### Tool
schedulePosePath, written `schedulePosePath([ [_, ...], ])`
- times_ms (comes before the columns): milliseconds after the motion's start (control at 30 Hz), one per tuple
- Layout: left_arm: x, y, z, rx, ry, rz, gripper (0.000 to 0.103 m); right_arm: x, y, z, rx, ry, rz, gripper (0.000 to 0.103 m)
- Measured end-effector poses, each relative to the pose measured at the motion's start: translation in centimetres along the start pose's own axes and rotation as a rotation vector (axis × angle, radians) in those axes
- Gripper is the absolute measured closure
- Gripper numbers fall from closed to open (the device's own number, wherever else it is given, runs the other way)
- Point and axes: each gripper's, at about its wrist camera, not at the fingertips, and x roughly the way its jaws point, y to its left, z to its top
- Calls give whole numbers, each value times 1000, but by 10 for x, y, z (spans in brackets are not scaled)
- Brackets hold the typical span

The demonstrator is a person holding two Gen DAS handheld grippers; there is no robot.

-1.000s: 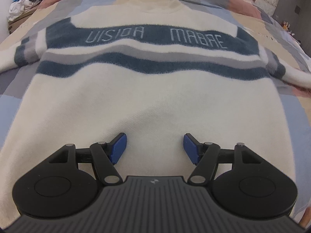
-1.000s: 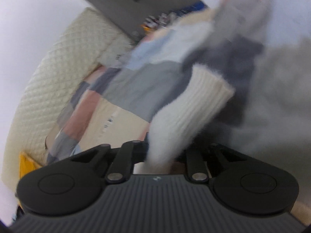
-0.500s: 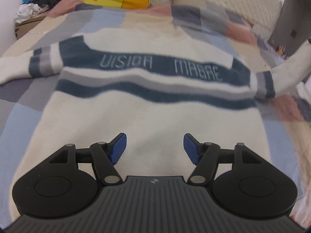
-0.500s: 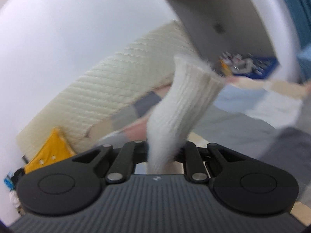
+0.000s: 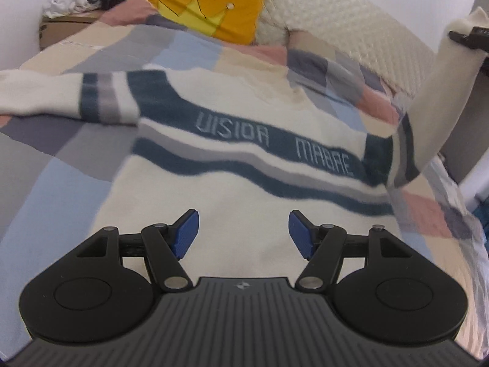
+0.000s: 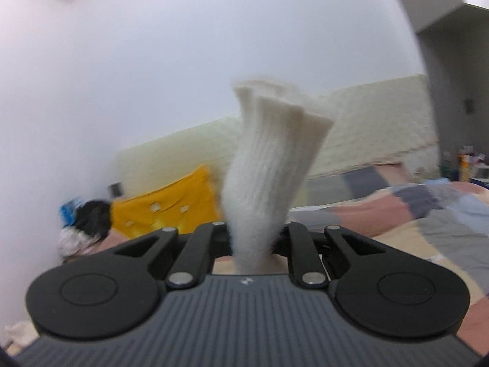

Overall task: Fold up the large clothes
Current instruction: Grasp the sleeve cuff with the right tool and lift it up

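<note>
Covering the whole scene ahead of both pairs of fingers, a patchwork bedspread [image 5: 76,140] in blue, grey, pink and cream lies over the bed, with a quilted cream headboard [image 5: 351,30] at its far end. Spread flat on it, a cream sweater [image 5: 238,202] with navy and grey bands and woven lettering reaches from beneath the left gripper [image 5: 244,235] to well beyond it. One sleeve lies flat, far off to the left of those fingers. The other sleeve [image 5: 440,91] rises off the bed, off to their right. A yellow pillow [image 5: 207,9] leans against the headboard, beyond the sweater. The left gripper's blue pads [image 5: 186,234] stand spread apart above the sweater's lower body, nothing between them. The right gripper [image 6: 255,241] is pinched on the ribbed cuff [image 6: 269,165], which juts up past its fingers.
</note>
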Motion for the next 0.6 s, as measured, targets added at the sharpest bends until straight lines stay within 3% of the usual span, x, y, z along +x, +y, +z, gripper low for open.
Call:
schedulePosePath([
  [300, -22, 59, 16, -162, -55, -12, 33, 9, 110, -82, -119, 136, 154, 89],
  [600, -27, 95, 23, -239, -81, -6, 33, 10, 170, -204, -257, 320, 190, 89],
])
